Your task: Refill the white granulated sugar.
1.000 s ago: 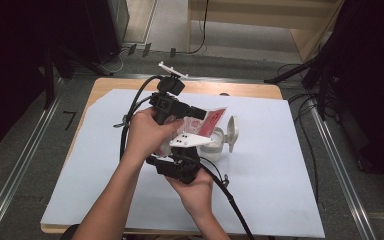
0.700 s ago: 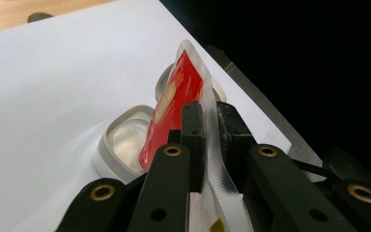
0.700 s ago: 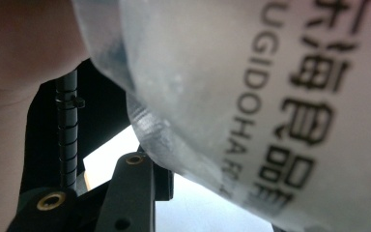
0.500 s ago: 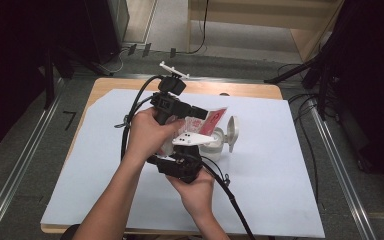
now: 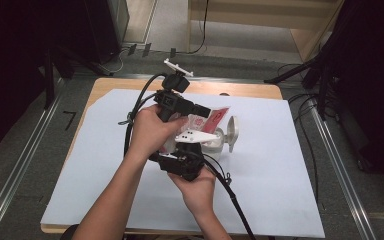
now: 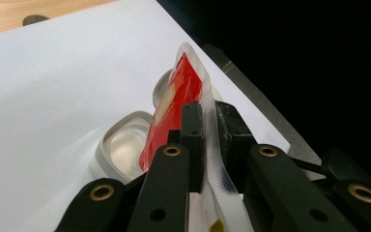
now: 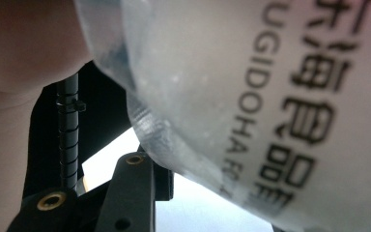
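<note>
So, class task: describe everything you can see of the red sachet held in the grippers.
The red sachet is a flat plastic packet, red on its face with clear sealed edges and printed lettering. It stands on edge, tilted, above a small white container. The left gripper is clamped on its clear edge; the right gripper is close beneath it.

Lab: paper-covered table (image 5: 280,190), floor rails (image 5: 10,170), cables (image 5: 305,120).

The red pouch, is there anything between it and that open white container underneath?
Nothing visible does. The left tongs are shut on the red pouch, holding it above the white container, whose lid is off and leaning beside it. The right tongs are too close to the pouch to judge.
</note>
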